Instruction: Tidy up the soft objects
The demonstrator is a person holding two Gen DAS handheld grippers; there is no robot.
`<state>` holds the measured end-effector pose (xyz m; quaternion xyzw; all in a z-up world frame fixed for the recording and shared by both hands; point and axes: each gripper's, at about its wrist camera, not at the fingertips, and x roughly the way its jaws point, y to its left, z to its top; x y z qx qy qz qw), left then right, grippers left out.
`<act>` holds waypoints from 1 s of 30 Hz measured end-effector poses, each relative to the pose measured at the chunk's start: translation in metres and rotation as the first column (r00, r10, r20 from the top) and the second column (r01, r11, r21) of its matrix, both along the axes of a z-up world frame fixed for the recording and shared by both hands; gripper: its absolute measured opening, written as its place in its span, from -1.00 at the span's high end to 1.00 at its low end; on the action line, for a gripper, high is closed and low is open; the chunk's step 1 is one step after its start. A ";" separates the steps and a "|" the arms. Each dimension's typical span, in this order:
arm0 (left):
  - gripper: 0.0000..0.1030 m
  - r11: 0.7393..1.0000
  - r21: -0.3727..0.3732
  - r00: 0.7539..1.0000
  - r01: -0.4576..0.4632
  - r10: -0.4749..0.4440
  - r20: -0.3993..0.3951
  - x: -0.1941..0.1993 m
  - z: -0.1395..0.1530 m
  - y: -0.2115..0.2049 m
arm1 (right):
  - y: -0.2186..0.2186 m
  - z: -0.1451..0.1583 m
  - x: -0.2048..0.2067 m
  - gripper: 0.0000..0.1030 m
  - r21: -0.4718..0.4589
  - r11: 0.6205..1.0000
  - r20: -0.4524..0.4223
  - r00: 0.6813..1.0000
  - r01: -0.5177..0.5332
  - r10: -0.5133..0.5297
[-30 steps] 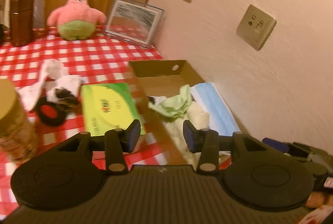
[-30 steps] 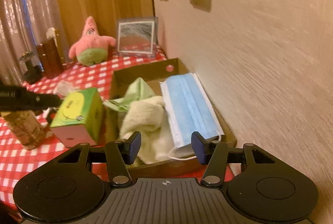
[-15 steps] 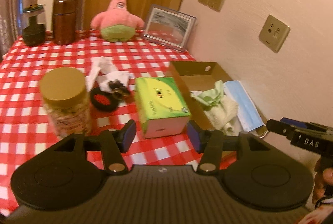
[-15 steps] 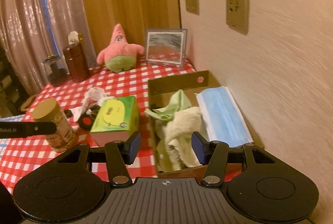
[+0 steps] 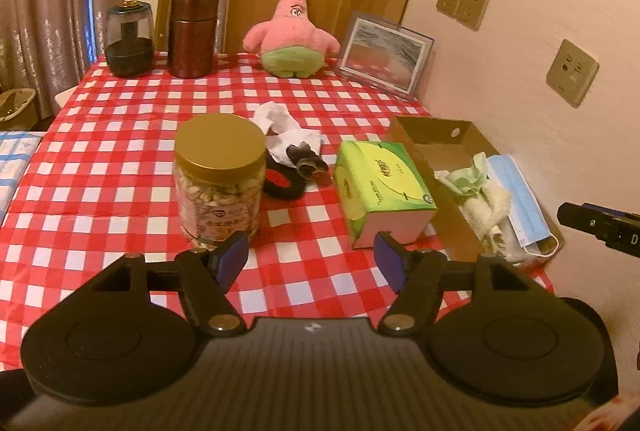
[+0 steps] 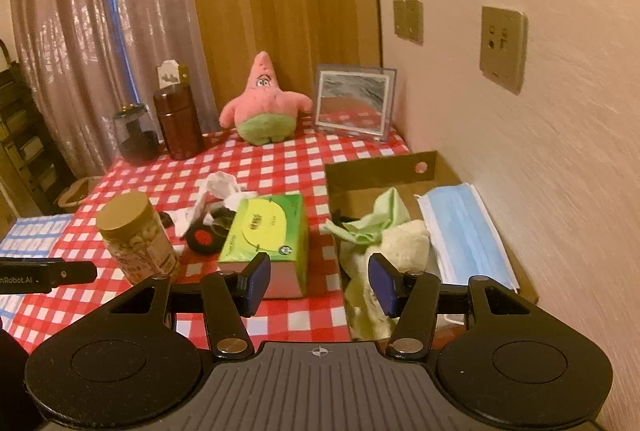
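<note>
With a green cloth, towel and mask already in the box at right, your left gripper and right gripper hang wide open and empty, the white rag at centre and plush at top seemingly left.

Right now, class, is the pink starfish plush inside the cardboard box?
No, the pink starfish plush sits on the checked tablecloth beyond the cardboard box.

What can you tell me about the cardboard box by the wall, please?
The cardboard box is a shallow, open-topped brown tray with a round hole in its far wall. It sits on the checked tablecloth against the wall, right of the green tissue box. Inside lie a green cloth, a cream towel and a blue face mask overhanging its right edge.
</note>
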<state>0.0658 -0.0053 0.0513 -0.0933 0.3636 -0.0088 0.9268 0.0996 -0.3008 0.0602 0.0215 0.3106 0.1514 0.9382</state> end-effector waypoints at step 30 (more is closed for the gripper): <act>-0.36 0.999 0.028 0.999 0.026 -0.027 0.045 0.023 0.028 0.035 | 0.030 -0.002 0.020 -0.08 -0.009 0.998 -0.013 0.998 -0.065 0.065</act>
